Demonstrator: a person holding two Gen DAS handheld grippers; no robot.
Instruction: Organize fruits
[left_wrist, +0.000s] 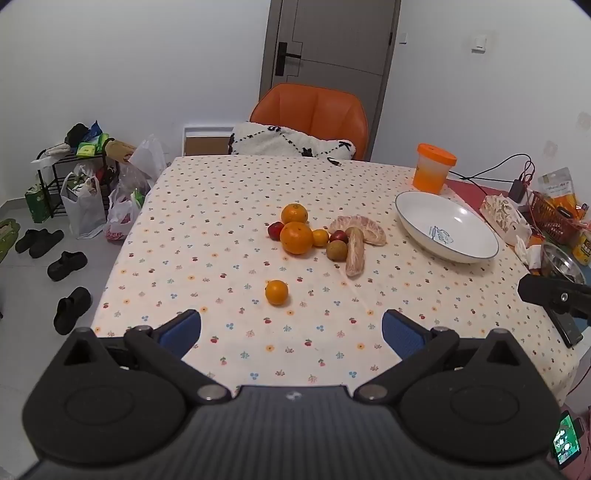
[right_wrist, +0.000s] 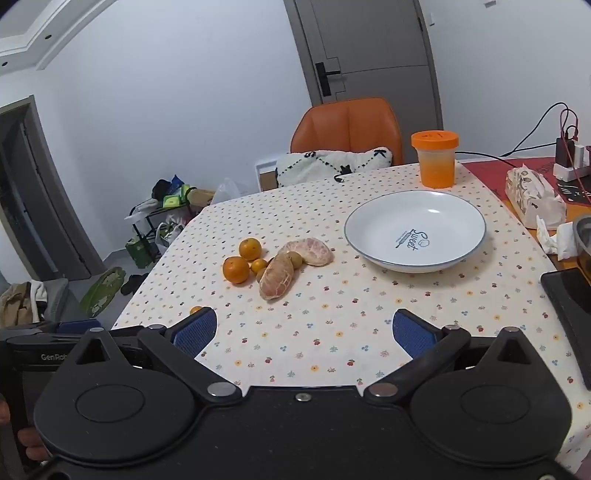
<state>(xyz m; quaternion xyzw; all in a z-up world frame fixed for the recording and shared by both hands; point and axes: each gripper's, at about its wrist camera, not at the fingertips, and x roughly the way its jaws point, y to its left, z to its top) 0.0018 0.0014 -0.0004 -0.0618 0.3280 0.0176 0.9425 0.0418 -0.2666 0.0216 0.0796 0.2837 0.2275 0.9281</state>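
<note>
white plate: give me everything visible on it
The white plate is a shallow, round, glossy dish, ceramic by the look, with a thin blue-grey rim line and a blue "Sweet" print inside. It sits flat and empty on the patterned tablecloth, right of the fruit, in front of the orange-lidded cup. Nothing touches it.

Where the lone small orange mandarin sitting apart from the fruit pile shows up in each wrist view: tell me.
Left wrist view: the lone small orange mandarin lies centre frame on the patterned tablecloth, nearer the camera than the fruit pile, ahead of the open left gripper.
Right wrist view: only a sliver of it peeks out behind the left fingertip of the open right gripper.
Shared landmark: the white round plate with a blue rim.
</note>
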